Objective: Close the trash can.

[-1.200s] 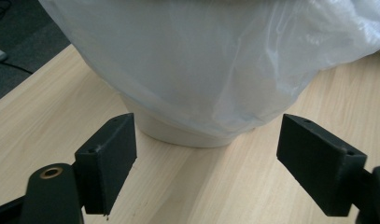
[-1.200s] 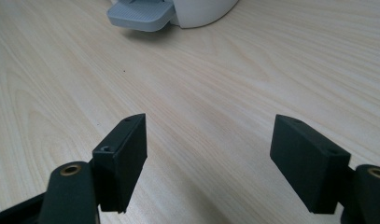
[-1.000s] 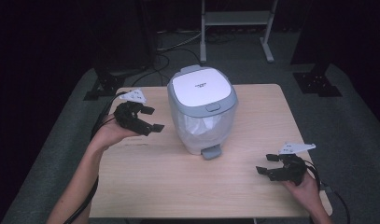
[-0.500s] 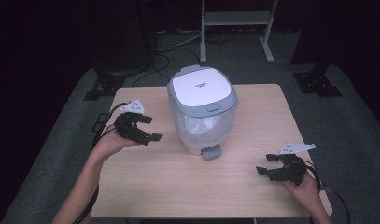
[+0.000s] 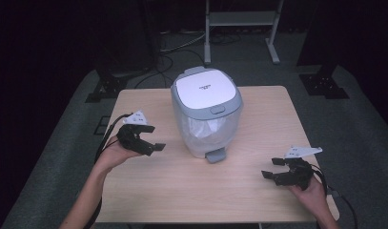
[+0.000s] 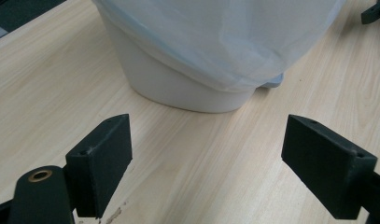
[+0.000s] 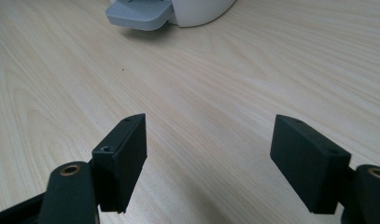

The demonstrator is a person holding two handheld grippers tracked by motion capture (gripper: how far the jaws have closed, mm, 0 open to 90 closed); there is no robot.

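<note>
Two grippers, left (image 5: 151, 143) and right (image 5: 273, 168), both spread (empty); risk: a careless nudge topples the lightweight pedal bin (image 5: 207, 114) off the bench (image 5: 258, 191).

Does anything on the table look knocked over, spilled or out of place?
Nothing stands out. The pedal bin stands upright on the table with its lid shut; its liner bag hangs over the sides. Both the left gripper and right gripper are open and empty.
</note>
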